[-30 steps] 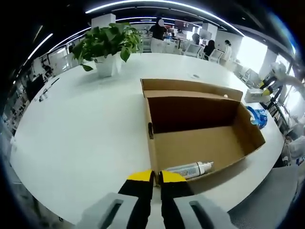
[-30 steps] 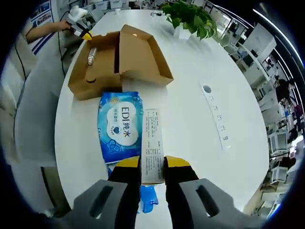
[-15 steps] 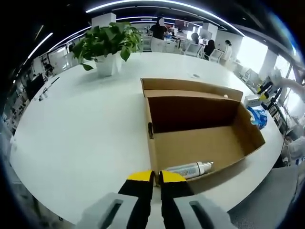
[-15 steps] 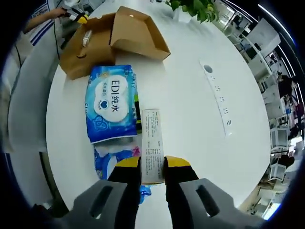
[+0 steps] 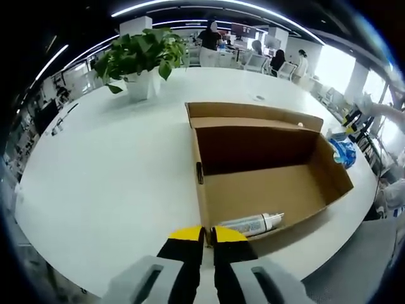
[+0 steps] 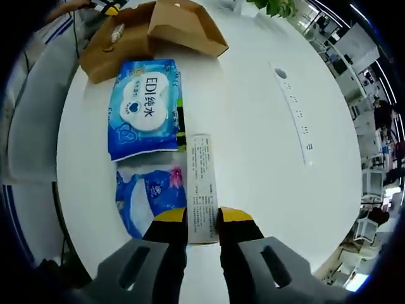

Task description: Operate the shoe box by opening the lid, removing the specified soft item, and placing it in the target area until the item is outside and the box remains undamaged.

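The brown cardboard shoe box (image 5: 266, 183) stands on the white table (image 5: 107, 164) with its lid folded back. A white tube (image 5: 251, 223) lies inside along the near wall. My left gripper (image 5: 207, 234) is shut and holds nothing, just short of the box's near corner. My right gripper (image 6: 202, 218) is shut on a long white printed pack (image 6: 202, 183), held above the table. Beneath it lie a blue wet-wipes pack (image 6: 147, 107) and a smaller blue pouch (image 6: 152, 196). The box (image 6: 152, 31) is farther off, with the left gripper (image 6: 109, 7) beside it.
A potted plant (image 5: 142, 60) stands at the table's far side. A white power strip (image 6: 294, 114) lies right of the packs. The table edge runs close by the pouch. A sleeve and the right gripper (image 5: 354, 117) show beyond the box, and people sit in the background.
The right gripper's view has drawn back from the box with the white pack still held; the smaller blue pouch has come fully into view. The left gripper's view has barely shifted.
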`<state>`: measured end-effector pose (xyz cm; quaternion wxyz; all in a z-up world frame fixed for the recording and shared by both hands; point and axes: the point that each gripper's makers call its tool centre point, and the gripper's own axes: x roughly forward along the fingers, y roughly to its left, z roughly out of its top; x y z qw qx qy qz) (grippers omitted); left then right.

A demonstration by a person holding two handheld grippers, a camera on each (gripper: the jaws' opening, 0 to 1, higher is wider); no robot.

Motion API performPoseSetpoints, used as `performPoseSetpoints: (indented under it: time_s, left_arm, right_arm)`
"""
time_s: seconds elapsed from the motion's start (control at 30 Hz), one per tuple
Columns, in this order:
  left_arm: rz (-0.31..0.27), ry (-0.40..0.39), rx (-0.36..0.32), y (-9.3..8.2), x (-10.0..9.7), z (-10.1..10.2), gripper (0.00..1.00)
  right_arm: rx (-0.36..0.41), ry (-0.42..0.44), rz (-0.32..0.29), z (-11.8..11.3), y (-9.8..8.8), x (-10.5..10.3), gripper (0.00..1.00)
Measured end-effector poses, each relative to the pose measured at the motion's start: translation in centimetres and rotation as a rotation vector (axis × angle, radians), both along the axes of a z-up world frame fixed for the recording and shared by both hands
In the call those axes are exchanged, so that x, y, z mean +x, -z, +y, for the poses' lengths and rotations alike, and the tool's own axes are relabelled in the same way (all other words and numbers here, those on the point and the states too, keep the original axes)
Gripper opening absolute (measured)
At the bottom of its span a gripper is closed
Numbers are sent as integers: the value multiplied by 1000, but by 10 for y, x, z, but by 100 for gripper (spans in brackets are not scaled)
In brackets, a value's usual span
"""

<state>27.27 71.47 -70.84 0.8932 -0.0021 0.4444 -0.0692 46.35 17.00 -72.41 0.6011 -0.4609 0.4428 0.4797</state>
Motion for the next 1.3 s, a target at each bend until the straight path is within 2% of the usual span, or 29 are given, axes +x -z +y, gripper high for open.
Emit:
performPoseSetpoints:
  time_s: [0.33, 0.6, 0.93, 1.13, 1.3]
  left_arm:
    - [8, 9, 6, 0, 1, 1, 5]
    - [4, 4, 0, 1, 2, 3, 4]
    - [4, 5, -2, 2, 3, 5, 5]
    - [7, -2, -1, 3, 5, 7, 5]
    - [12, 1, -13, 3, 6, 8, 7]
  right_arm:
    - [-79, -88, -32, -10, 14, 10, 16]
    - [-103, -90, -24, -19, 27, 14, 16]
    - [-111, -86, -47, -20, 27, 19, 17]
    - [-108, -68, -84, -18, 24, 24, 24]
    - [-102, -36, -125, -20, 16, 28, 35]
